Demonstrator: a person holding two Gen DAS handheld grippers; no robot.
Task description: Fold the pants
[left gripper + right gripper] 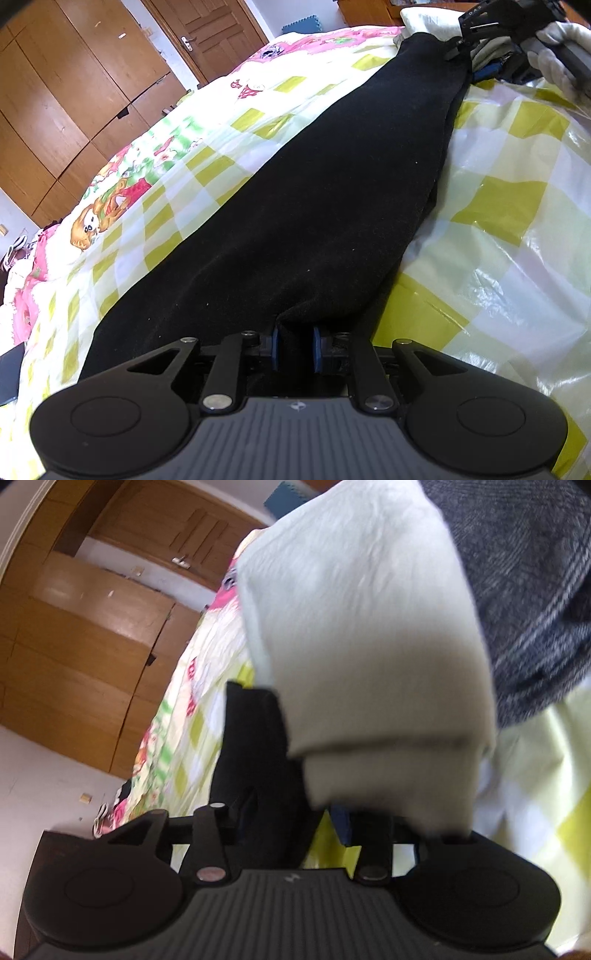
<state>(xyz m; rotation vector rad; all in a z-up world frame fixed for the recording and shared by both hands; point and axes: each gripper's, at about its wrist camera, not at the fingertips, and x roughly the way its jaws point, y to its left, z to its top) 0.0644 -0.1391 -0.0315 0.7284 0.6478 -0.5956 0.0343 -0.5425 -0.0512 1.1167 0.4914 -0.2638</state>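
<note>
The black pants (314, 206) lie stretched out along the checked bedspread (517, 229). My left gripper (295, 347) is shut on the near end of the pants, with cloth pinched between its blue pads (275, 345). My right gripper (456, 46) holds the far end of the pants at the top right of the left wrist view. In the blurred right wrist view the right gripper (291, 812) is shut on a fold of the black pants (255, 746).
A folded white cloth (369, 627) and a grey checked garment (524, 590) lie close ahead of the right gripper. Wooden wardrobes (55, 99) and a door (214, 33) stand beyond the bed's left edge. A gloved hand (561, 55) holds the right gripper.
</note>
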